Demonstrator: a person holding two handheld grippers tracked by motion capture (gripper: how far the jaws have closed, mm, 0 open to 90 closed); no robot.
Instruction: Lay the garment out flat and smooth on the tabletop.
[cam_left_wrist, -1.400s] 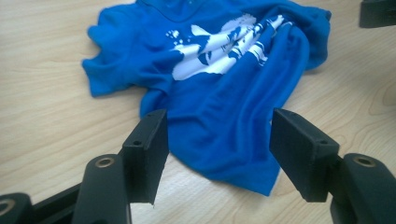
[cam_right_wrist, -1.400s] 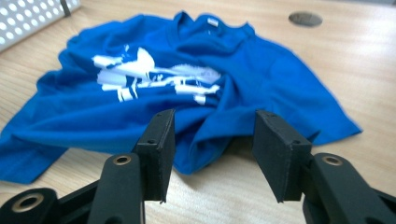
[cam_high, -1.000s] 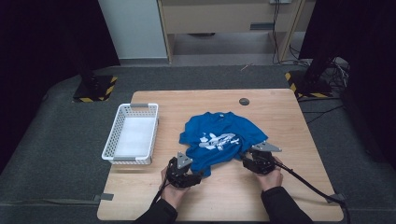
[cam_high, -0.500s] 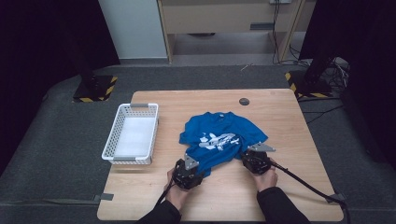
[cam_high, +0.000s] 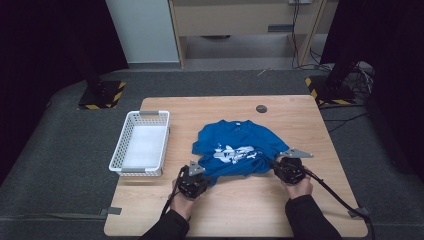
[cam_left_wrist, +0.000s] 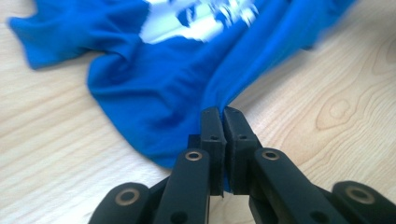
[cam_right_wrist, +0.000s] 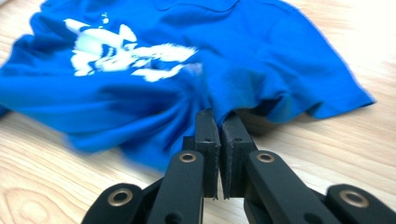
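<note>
A blue T-shirt (cam_high: 235, 150) with a white print is lying crumpled near the middle of the wooden desk (cam_high: 300, 210), collar pointing away from the person, hem toward them. The left tongs (cam_high: 194, 178) are pinching the near-left part of the hem, their jaws closed tight on a fold of cloth, as the left gripper view makes plain (cam_left_wrist: 219, 121). The right tongs (cam_high: 286, 167) are doing the same at the near-right part of the hem, jaws clamped on bunched fabric (cam_right_wrist: 217, 123), with creases fanning out from the grip. Holding the hem at two well-separated points is probably meant to let the person pull the shirt taut and flatten or fold it (the wrinkles running toward each grip suggest tension already). A white basket (cam_high: 142, 145) is sitting just left of the shirt, apart from it, likely waiting as the place for the finished garment. A small dark disc (cam_high: 261, 108) is resting near the far edge.
</note>
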